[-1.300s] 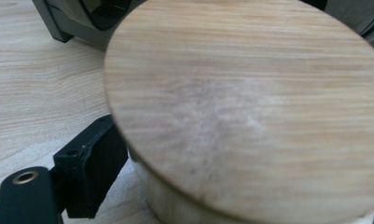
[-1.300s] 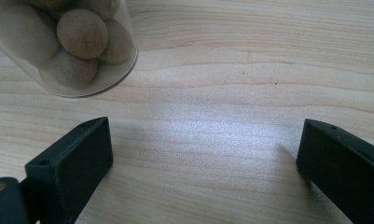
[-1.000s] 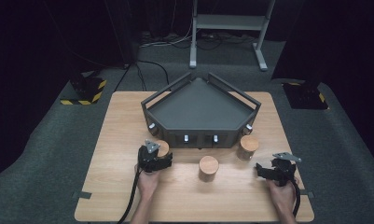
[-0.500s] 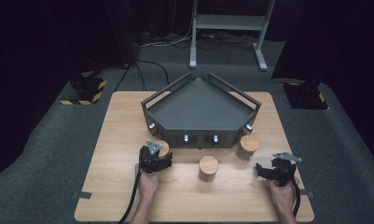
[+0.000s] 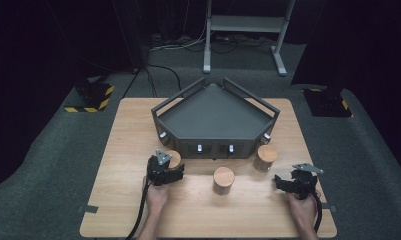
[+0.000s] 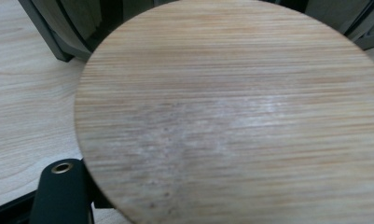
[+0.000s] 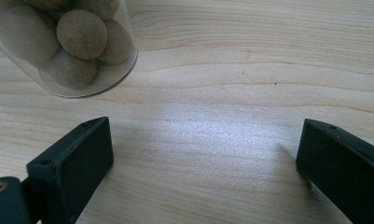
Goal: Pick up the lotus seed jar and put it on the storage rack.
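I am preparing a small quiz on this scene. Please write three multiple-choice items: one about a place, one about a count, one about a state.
1. Where does the left jar stand?
A. inside the tray
B. on the table, before the tray's left front corner
C. on the floor

2. How many wooden-lidded jars are on the table?
A. one
B. three
C. five

3. How are the jaws of the right gripper?
A. wide open, bare table between them
C. shut on a jar
B. shut on a ball

Key:
1 B, it stands against the dark tray, at the left gripper.
2 B, left, middle jar and right jar.
3 A, the right gripper view shows wood between them.
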`<state>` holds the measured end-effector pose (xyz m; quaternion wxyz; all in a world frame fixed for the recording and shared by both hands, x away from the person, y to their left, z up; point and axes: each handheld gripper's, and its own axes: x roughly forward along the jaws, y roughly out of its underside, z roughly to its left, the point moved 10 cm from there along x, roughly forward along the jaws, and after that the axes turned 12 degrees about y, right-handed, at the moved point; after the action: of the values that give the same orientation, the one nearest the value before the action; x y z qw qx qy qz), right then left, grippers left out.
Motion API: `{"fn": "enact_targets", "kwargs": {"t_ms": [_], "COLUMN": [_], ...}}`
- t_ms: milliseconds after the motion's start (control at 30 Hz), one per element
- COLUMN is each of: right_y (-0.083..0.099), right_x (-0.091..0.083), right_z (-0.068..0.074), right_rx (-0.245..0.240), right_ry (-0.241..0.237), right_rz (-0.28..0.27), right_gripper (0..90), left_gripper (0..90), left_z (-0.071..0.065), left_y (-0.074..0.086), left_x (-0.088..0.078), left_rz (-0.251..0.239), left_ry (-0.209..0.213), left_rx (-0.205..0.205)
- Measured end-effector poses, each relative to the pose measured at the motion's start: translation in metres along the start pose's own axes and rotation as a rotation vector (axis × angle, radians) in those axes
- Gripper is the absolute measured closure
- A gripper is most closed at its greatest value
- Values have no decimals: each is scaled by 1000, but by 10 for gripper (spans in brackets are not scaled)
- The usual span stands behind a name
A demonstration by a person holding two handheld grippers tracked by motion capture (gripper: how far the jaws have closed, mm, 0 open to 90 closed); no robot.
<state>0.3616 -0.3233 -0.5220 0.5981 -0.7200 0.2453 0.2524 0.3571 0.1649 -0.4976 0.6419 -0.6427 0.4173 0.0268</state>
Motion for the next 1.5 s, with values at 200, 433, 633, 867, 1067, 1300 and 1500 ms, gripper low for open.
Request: {"fn": "enact_targets", "kwargs": {"t_ms": [200, 433, 633, 867, 1067, 1300, 1500], "right_y": [0, 0, 0, 0, 0, 0, 0], "right_x": [0, 0, 0, 0, 0, 0, 0], "right_z": [0, 0, 0, 0, 0, 0, 0], "right_rx": [0, 1, 1, 1, 2, 2, 2], "right_ry": [0, -1, 0, 0, -1, -1, -1], "right_rz": [0, 0, 0, 0, 0, 0, 0], "right_gripper": [32, 32, 32, 33, 34, 34, 34], "left_gripper": [253, 253, 252, 253, 253, 253, 253], "left_z": [1, 2, 5, 3, 2, 2, 2], "left_y": [-10, -22, -31, -44, -60, -79, -103], "left_x": [-14, -28, -37, -44, -50, -59, -65], "left_rz": [-12, -19, -22, -10, -7, 1, -1], "left_ry": [25, 52, 80, 108, 127, 131, 135], "left_rx": [-15, -25, -29, -17, -16, -8, -7]}}
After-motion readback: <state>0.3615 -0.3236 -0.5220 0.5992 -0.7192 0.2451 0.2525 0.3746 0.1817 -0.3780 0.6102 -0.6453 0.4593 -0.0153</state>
